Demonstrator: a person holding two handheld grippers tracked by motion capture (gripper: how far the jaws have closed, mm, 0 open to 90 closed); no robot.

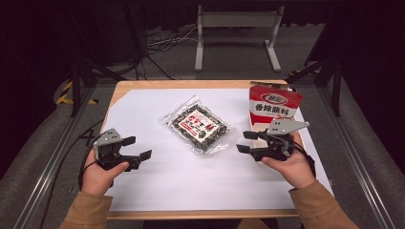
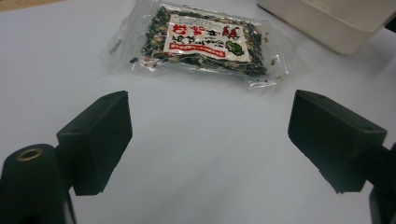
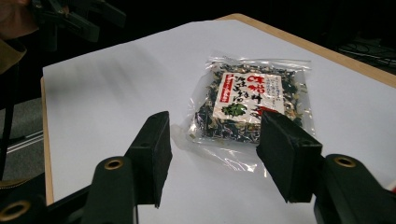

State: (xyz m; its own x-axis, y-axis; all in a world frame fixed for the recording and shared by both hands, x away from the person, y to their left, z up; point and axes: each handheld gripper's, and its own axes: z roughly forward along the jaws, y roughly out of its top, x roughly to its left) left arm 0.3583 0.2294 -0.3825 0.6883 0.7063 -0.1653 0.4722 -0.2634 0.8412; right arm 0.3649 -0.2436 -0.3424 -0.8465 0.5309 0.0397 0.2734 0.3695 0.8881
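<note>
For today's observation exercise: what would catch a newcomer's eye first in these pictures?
First, the clear packet of dried seaweed mix with its red and white label, lying flat mid-table on the white sheet. Next, the red and white snack bag standing at the far right. An open claw flanks the packet on either side: left claw, right claw.

The red-and-white bag (image 1: 274,106) at the upper right of the high view carries bold dark Chinese characters, 香辣酥料, on its white band. The clear packet (image 1: 198,125) at frame centre has a white label with red characters, too small to read.
</note>
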